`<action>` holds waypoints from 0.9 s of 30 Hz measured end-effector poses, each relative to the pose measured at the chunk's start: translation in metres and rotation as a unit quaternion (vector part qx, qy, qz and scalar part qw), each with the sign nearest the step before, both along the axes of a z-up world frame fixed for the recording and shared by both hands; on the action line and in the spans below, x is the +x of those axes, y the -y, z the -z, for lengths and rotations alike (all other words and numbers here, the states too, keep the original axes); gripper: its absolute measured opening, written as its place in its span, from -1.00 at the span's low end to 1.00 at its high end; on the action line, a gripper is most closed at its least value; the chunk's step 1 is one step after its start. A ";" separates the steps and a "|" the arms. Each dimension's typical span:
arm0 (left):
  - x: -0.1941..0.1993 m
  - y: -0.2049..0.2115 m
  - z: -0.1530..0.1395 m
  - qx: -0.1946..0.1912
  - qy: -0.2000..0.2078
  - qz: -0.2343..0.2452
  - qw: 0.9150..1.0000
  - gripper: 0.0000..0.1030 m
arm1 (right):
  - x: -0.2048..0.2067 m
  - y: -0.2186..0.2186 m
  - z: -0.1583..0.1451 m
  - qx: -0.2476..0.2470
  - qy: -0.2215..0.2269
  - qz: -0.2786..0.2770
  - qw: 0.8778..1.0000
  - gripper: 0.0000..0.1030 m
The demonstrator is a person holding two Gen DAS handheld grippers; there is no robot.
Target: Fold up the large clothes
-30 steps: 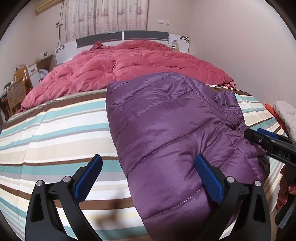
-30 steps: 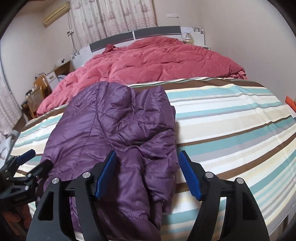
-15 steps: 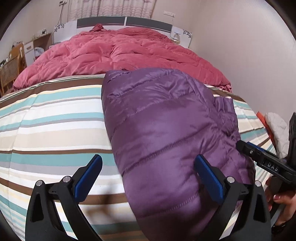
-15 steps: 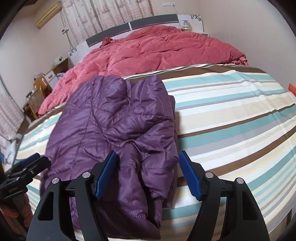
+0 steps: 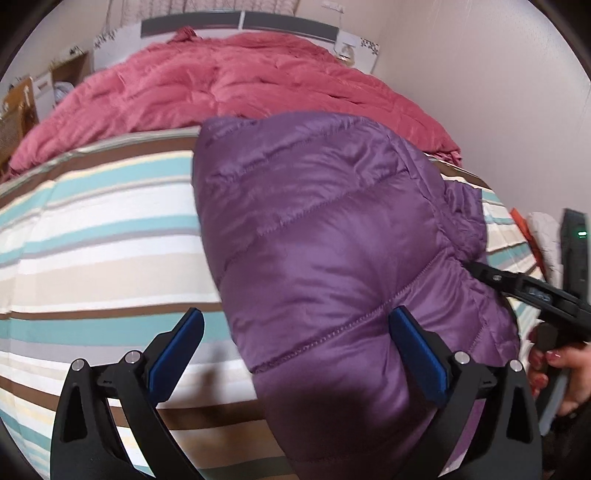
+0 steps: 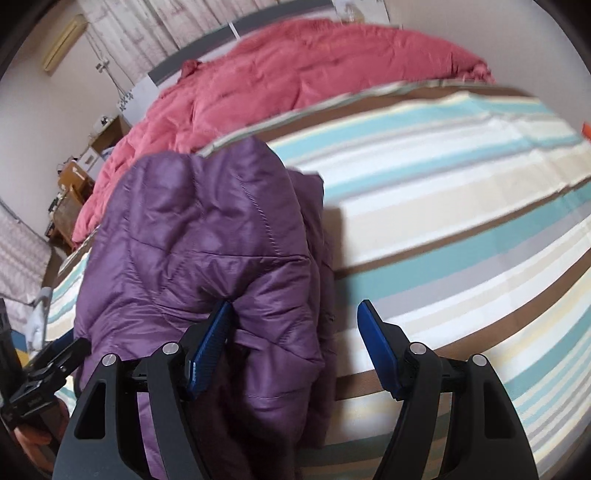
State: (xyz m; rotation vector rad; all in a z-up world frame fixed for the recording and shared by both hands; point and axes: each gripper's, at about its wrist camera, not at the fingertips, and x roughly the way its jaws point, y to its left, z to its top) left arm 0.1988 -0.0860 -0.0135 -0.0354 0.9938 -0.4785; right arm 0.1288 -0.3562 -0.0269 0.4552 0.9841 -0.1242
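A purple quilted down jacket (image 5: 332,236) lies in a folded bundle on the striped bed sheet (image 5: 103,229); it also shows in the right wrist view (image 6: 207,236). My left gripper (image 5: 295,332) is open, its jaws astride the jacket's near left edge. My right gripper (image 6: 295,325) is open over the jacket's near right edge, its left pad (image 6: 212,345) against the fabric. The right gripper also shows in the left wrist view (image 5: 532,291), at the jacket's right side.
A crumpled red quilt (image 5: 236,81) covers the far half of the bed, up to the headboard (image 5: 243,18). Wooden furniture (image 6: 70,199) stands at the left of the bed. A wall runs close along the right side. A white cloth (image 5: 546,236) lies off the bed's right edge.
Both grippers have moved down and closer to the jacket's near end. The right gripper's left pad now touches the fabric. Both stay open.
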 end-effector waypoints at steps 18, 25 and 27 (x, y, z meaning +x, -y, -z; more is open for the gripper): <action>0.012 0.011 0.015 -0.032 -0.032 0.051 0.998 0.91 | 0.024 0.010 0.036 0.113 -0.003 -0.063 0.992 0.05; -0.002 0.018 0.005 -0.019 0.008 0.066 0.998 0.43 | 0.020 -0.008 0.023 0.079 0.024 -0.083 0.993 -0.38; -0.006 0.019 -0.001 -0.017 0.020 0.067 0.997 0.28 | 0.017 -0.010 0.019 0.077 0.039 -0.084 0.993 -0.45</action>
